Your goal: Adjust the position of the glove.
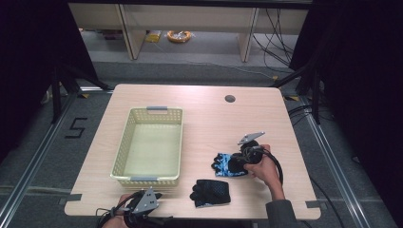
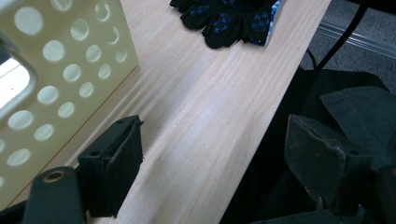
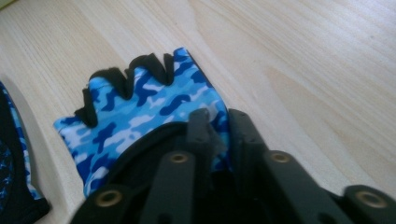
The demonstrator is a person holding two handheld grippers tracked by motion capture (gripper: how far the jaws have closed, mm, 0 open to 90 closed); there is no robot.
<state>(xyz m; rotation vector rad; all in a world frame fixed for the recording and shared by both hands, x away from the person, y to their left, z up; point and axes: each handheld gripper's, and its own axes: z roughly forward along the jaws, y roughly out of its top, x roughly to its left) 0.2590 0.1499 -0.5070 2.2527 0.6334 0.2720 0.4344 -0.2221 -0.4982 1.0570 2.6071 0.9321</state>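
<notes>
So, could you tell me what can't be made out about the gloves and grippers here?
- Camouflage glove: cuff hidden behind the right gripper, right gripper view.
- Black glove: cut off by the top edge, left gripper view.
- Left gripper: jaws too small and dark, high view.

Pale perforated basket [image 1: 125, 142] on the wooden table [image 1: 209, 118]; second, black glove [image 1: 211, 192] near the front edge; yellow coil [image 1: 179, 35] on the floor beyond.

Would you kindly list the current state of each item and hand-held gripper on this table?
Blue camouflage glove: flat on the table, cuff pinched.
Black glove: lying loose near the front edge, untouched.
Basket: upright, empty.
Right hand-held gripper: shut on the blue camouflage glove.
Left hand-held gripper: open, holding nothing, at the table's front edge.
</notes>
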